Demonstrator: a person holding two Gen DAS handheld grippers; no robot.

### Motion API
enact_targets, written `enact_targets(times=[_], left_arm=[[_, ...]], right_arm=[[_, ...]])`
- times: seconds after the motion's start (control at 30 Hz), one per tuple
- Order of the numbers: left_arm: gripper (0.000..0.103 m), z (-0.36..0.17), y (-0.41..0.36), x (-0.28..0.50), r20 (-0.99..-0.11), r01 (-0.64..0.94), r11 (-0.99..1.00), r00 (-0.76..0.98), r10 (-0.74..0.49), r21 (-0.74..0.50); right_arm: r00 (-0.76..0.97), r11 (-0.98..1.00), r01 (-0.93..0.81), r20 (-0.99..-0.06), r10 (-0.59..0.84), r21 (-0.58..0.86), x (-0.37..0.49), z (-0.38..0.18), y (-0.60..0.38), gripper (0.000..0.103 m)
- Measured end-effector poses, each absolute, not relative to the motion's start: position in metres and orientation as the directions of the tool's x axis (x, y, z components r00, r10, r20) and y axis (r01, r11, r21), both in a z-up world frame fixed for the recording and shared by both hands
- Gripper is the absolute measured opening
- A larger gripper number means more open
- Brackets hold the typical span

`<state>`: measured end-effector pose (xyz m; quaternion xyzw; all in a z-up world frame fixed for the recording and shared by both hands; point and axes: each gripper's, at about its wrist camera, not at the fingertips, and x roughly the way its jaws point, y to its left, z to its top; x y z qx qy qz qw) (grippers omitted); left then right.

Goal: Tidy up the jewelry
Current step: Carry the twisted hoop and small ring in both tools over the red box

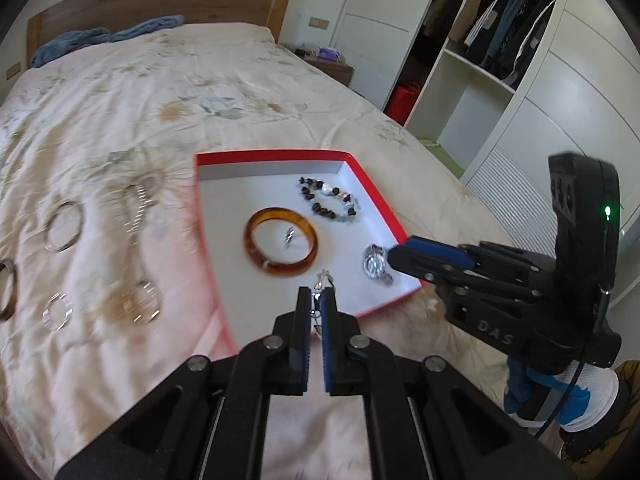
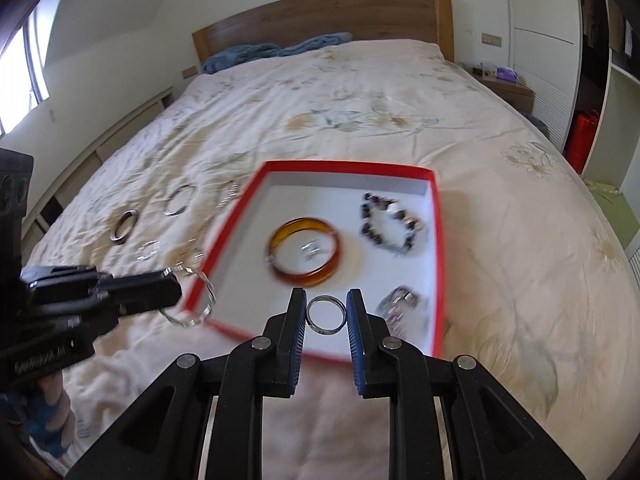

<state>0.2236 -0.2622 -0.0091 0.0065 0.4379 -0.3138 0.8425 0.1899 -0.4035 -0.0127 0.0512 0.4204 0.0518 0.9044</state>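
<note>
Left wrist view: the left gripper (image 1: 316, 304) is clenched on a thin silver bangle (image 1: 322, 284), seen edge-on between the blue pads, above the near edge of the red box (image 1: 276, 155). The box is set on the floral bedspread (image 1: 120, 100). On its white floor an amber bangle (image 1: 281, 241) is found lying flat, with a small silver piece (image 1: 289, 236) inside its ring. A dark beaded bracelet (image 1: 330, 200) is placed near the far right corner. A watch (image 1: 375, 265) is seen by the right wall, touched or overlapped by the tip of the right gripper (image 1: 394, 258). Several silver rings and bangles are noted on the bedspread to the left of the box, blurred.

Right wrist view: the right gripper (image 2: 326, 312) is observed grasping a silver ring (image 2: 326, 315), held upright between both pads over the near part of the box. The left gripper is seen at the left, with the silver bangle hanging from its tip across the box's left rim. The amber bangle, beaded bracelet and watch are confirmed inside the box
</note>
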Motion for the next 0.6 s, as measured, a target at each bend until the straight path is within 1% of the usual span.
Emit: enact_targets(times=[0.27, 0.5, 0.6], left_arm=[[0.004, -0.05, -0.283, 0.257, -0.776, 0.509, 0.814, 0.378, -0.505, -0.281], [0.004, -0.073, -0.28, 0.265, -0.793, 0.486, 0.821, 0.352, -0.497, -0.3], [0.004, -0.075, -0.282, 0.265, -0.792, 0.488, 0.821, 0.354, -0.497, -0.297]], right_arm=[[0.601, 0.992, -0.059, -0.789, 0.126, 0.113, 0.246, -0.048, -0.422, 0.02], [0.55, 0.993, -0.095, -0.828, 0.11, 0.069, 0.264, -0.076, -0.419, 0.021], [0.548, 0.993, -0.107, -0.831, 0.095, 0.043, 0.265, -0.078, -0.418, 0.021]])
